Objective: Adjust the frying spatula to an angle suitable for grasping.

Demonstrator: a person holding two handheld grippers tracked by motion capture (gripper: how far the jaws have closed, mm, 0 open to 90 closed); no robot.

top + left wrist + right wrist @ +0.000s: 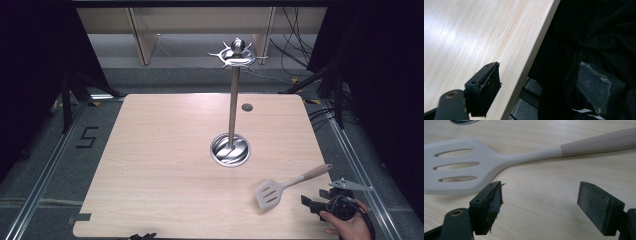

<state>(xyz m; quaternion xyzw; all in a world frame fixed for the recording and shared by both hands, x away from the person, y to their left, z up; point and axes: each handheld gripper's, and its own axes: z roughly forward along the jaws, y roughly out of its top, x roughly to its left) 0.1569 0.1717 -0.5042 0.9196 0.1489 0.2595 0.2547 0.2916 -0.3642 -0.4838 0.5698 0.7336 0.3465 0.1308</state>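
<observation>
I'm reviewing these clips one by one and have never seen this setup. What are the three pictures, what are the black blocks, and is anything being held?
No robot arm here: a person holds a two-jaw tool in each hand. The high view looks down on a wooden table. On it stand a metal utensil stand with hooks on top and a round base, and a slotted spatula lies flat nearby. The person's hand grips the right hand-held gripper beside the spatula. The other two pictures come from cameras riding on the grippers; the black blocks are their jaws. The right hand-held gripper is open, just short of the spatula. The left hand-held gripper is open at the table's edge. Nothing is held.
</observation>
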